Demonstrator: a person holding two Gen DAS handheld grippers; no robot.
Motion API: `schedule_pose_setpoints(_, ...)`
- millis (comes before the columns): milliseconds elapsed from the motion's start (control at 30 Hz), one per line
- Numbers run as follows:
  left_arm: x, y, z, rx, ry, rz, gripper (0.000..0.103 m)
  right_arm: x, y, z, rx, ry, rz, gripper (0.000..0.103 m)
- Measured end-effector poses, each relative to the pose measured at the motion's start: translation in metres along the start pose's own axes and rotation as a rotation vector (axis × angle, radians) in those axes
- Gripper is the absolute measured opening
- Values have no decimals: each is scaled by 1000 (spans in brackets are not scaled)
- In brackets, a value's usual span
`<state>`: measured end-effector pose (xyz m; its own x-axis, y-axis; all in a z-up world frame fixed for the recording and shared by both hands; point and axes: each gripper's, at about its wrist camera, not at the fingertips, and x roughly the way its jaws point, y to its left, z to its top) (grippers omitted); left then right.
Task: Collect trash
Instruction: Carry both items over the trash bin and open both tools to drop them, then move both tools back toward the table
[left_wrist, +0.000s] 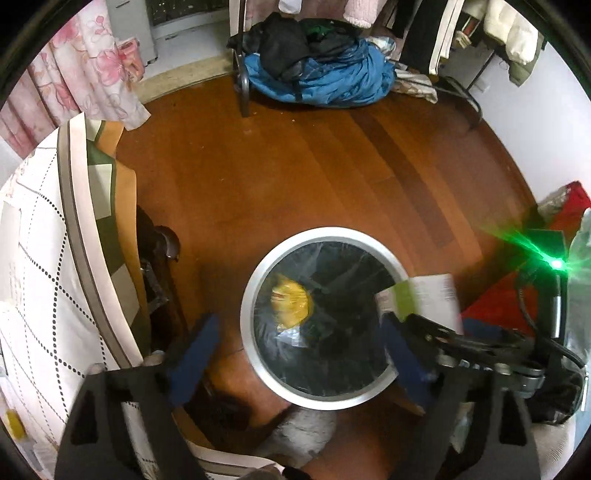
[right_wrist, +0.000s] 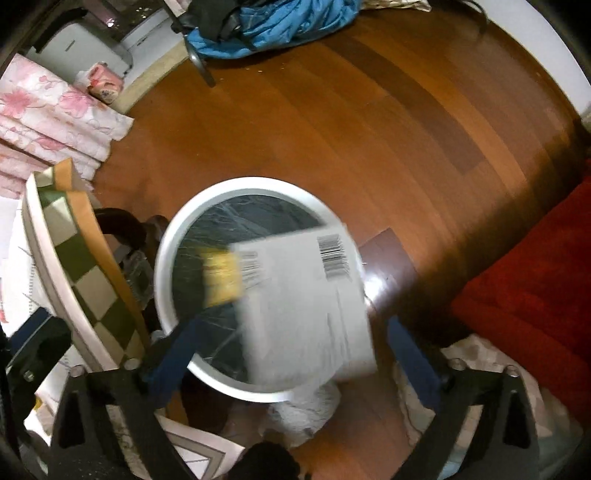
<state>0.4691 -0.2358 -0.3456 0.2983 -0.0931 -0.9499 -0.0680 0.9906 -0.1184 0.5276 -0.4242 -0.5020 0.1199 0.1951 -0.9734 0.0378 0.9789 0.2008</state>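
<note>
A round bin with a white rim and a black liner stands on the wooden floor. Yellow crumpled trash lies inside it. A white carton with barcodes and a yellow-green patch is blurred and tilted over the bin's right rim. My right gripper is open, its blue fingers standing wide on both sides of the carton without touching it. Over the bin's near side my left gripper is also open, with nothing held.
A round table with a checked cloth crowds the bin's left. Red fabric lies to the right. A grey fluffy slipper sits just below the bin. Blue clothes are piled on a rack across the floor.
</note>
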Motion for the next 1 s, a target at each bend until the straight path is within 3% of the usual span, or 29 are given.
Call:
schedule_pose_setpoints(233,1,5,-5,20,-17,46,100,-10,10,-16,-6,-27,-77,102)
schedule_pose_setpoints(400,-11,7,-10,27,-31,65,100,-39,10,-31,-13,-54,-96,102)
schedule_pose_setpoints(1000,-135,10,-47,41,-191,84,100,-189,26,-109,-16,-257,-101,102)
